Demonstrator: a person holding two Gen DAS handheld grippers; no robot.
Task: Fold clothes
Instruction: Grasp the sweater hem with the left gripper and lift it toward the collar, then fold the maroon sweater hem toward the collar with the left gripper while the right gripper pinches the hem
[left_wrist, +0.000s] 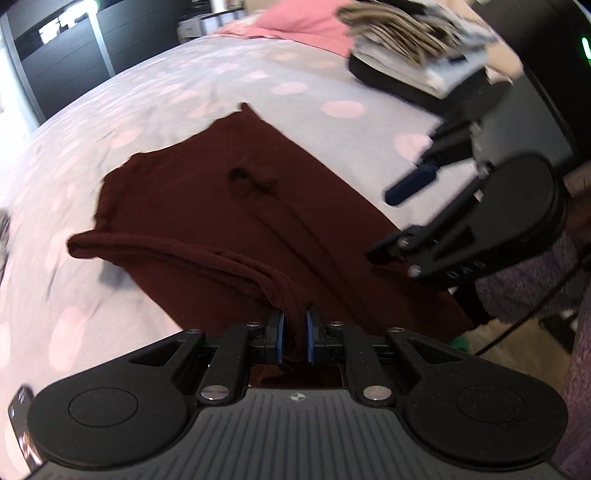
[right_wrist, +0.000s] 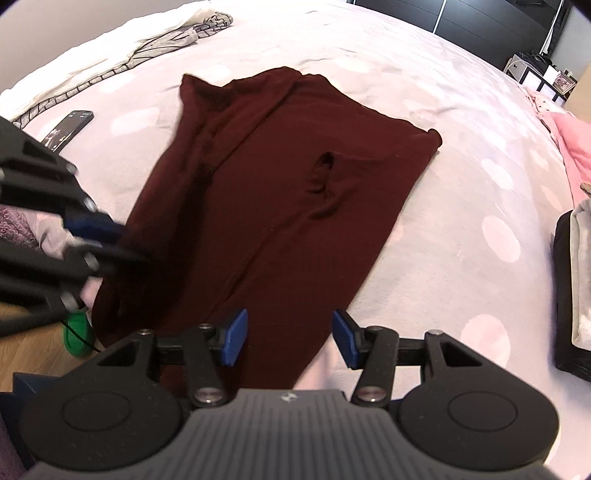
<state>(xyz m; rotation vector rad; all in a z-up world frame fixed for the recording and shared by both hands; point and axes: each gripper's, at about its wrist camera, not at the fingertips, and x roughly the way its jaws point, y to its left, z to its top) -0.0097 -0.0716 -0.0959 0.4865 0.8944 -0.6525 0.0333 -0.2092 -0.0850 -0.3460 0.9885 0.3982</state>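
maroon garment (right_wrist: 280, 192) is lying spread across the grey bedspread with pale pink dots (right_wrist: 461, 206), filling the middle of the right wrist frame, its far end reaching toward the upper centre and its near end running under the right claw (right_wrist: 290, 338) at the bottom. a small dark puckered fold is sitting right of its middle. the left claw (left_wrist: 294, 332) is pinching a gathered edge of the garment between its blue pads, jaws drawn narrow on the bunched cloth at the lower centre of the left wrist frame, and a rolled ridge of fabric is trailing from there toward the left edge. the right claw is standing half open above the near end of the garment, nothing between its pads. in the left wrist frame a pile of folded clothes (left_wrist: 410, 40) is resting at the upper right, with pink bedding (left_wrist: 303, 22) beyond it. in the right wrist frame a phone (right_wrist: 68, 127) is lying at the left, and a green object (right_wrist: 77, 332), perhaps a shoe, is showing on the wooden floor at the lower left.
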